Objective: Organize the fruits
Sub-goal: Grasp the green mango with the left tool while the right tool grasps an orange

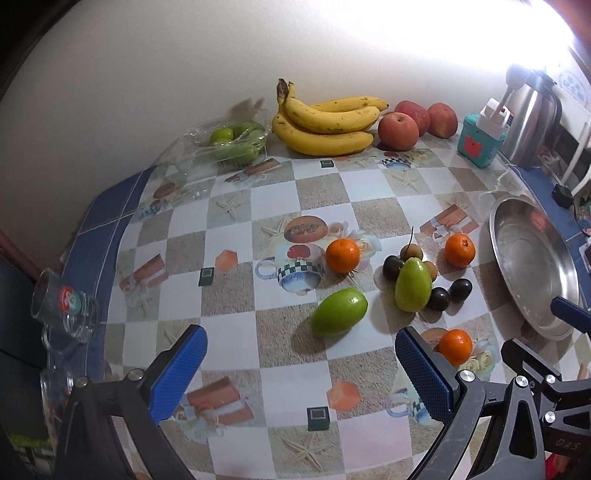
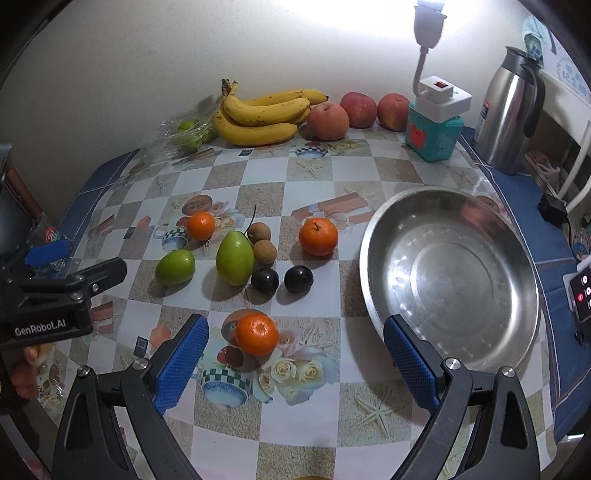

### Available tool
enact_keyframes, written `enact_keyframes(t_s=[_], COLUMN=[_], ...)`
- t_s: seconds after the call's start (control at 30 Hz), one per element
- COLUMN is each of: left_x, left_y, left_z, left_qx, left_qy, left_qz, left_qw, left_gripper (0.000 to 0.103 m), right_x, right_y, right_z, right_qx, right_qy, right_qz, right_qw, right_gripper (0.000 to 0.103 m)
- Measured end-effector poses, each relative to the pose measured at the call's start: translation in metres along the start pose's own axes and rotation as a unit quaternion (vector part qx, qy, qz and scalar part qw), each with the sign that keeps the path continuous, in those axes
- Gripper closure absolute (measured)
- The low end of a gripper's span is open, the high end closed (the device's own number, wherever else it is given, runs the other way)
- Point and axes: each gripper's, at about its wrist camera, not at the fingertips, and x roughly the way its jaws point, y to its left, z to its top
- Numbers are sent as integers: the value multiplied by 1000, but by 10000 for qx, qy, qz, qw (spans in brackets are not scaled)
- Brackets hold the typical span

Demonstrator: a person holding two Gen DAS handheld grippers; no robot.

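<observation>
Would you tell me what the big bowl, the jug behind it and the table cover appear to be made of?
Bowl: likely stainless steel, shiny, mirror reflections. Jug: brushed metal body, apparently black plastic handle. Table cover: probably glossy printed vinyl; it glares under the lamp.

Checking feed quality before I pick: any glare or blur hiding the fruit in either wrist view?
Left wrist view: lamp glare washes out the upper right wall; the bagged green fruit looks smeared; the oranges stay sharp. Right wrist view: glare only around the lamp; the steel bowl shows reflections; the nearest orange is clear.
</observation>
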Motion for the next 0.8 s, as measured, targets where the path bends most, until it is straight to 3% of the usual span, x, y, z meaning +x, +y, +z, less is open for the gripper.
enact_keyframes(t_s=[0.47, 0.8], left_x=[48, 77], left_y=[-12, -21], left_z=[8, 8], left_qx=[493, 708], left_qy=[351, 528], left_qz=[-110, -216], left_qw=[9981, 9959], left_gripper=[1, 12], right_x=[41, 68], right_y=[16, 19], right_z=[-4, -5], right_qx=[-381, -446], right_qy=[624, 930], right_qz=[98, 131], right_qw=[9973, 9946], right_gripper=[7, 7])
